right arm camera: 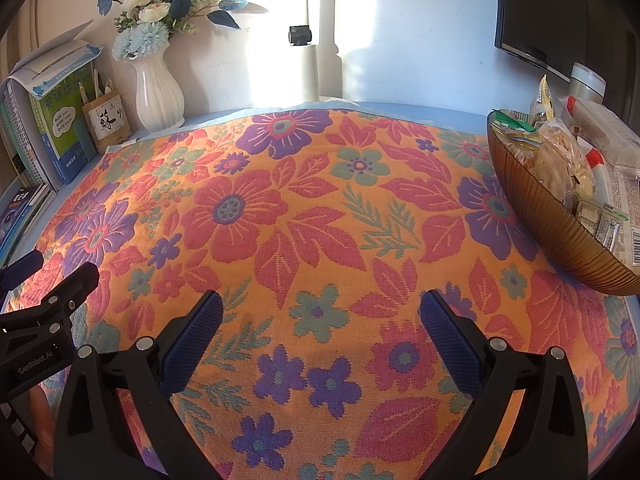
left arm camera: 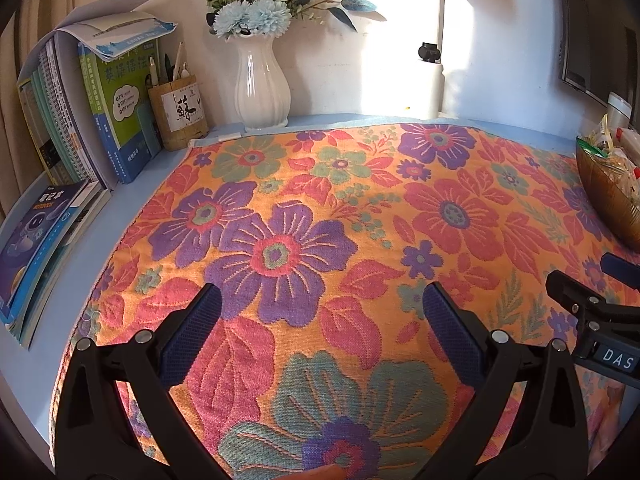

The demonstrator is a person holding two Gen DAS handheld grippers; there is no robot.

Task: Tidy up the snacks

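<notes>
Wrapped snacks heaped in brown ribbed bowl.

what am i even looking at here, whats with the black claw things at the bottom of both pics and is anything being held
Those claws are two handheld grippers, one in each of a person's hands, with no robot arm. Each picture comes from a camera mounted on a gripper, looking out along its two blue-padded fingers. One shows the left gripper, the other the right gripper. Both are open and hold nothing. Below them lies a flowered cloth. At the right sits a brown bowl filled with wrapped snacks. At the back stand a white vase of flowers and some books.
</notes>
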